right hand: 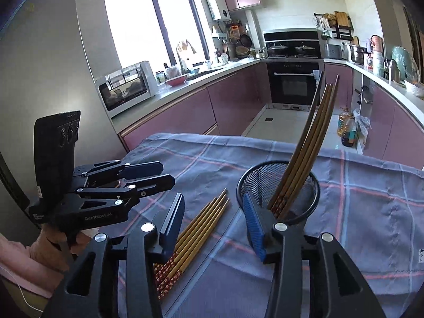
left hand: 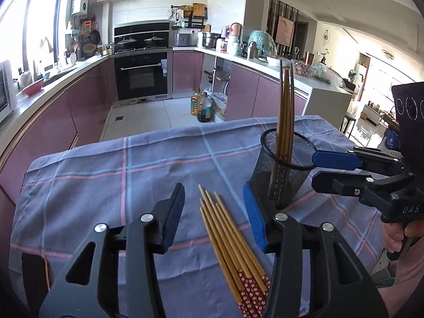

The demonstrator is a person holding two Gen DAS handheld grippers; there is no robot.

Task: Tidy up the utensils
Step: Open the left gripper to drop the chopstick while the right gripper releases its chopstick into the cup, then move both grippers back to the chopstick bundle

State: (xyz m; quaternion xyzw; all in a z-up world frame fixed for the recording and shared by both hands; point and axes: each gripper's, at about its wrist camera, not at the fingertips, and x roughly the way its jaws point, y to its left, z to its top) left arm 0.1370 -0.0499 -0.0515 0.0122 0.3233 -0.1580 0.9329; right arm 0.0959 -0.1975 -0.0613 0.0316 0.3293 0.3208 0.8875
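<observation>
Left gripper (left hand: 214, 212) — jaws apart, loose chopsticks (left hand: 230, 241) flat on checked cloth (left hand: 106, 185) between them, untouched. Right gripper (right hand: 214, 222) — jaws apart, empty, beside mesh holder (right hand: 304, 185) where more chopsticks (right hand: 310, 137) lean.

Bright daylight floods through the window (right hand: 151, 23), glaring; fisheye edges curve.

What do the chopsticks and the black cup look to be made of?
Chopsticks: likely bamboo or wood, smooth tan shafts, red flower-patterned ends. Black cup: probably metal wire mesh, matte black; you see through its wall. Cloth: woven fabric, plaid.
</observation>
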